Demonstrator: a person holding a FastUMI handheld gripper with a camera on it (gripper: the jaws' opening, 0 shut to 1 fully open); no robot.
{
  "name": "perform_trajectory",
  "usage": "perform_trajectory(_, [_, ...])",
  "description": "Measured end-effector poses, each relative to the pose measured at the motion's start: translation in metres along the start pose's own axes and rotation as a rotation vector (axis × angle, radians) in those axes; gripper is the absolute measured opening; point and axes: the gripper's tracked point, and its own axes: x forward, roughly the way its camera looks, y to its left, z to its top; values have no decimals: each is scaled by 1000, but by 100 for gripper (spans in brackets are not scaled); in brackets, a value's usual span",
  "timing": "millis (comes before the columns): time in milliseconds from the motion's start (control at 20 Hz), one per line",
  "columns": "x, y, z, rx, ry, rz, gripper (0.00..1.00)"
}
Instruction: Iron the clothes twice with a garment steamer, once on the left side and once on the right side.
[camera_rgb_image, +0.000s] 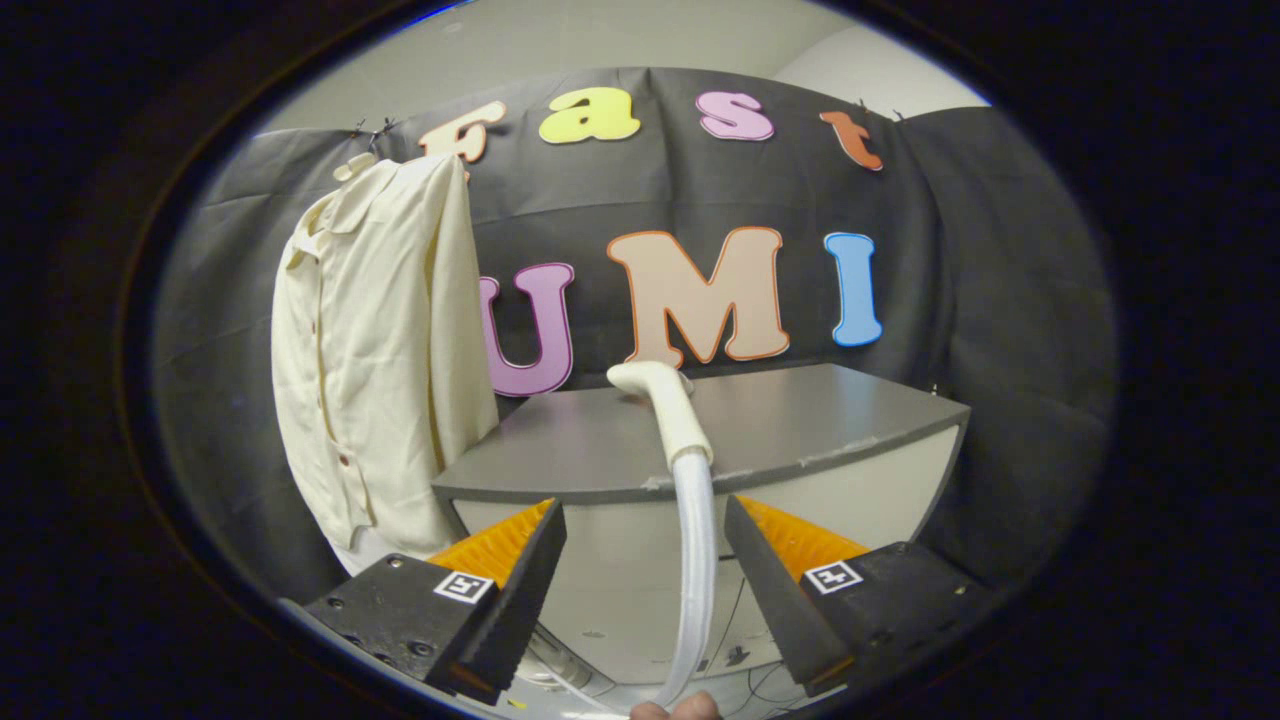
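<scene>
Cream, white and grey against the booth's black cloth wall (1000, 300).

The shirt (375, 340) is a plain pale cream with small dark buttons down its front, and it hangs on a hanger (356, 165) of much the same cream. The steamer head (665, 405) is off-white; its hose (697, 560) is a paler, glossy white with a faint bluish cast. The worktop (800, 420) is matt mid-grey on top, with a light grey-white front panel. The gripper (645, 575), jaws spread apart on either side of the hose, carries a small black-and-white square marker on each side.
</scene>
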Motion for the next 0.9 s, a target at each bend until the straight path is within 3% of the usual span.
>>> perform_trajectory(550, [123,-22,17,51,110,13,97])
perform_trajectory(900, [160,-29,14,64,217,-6,93])
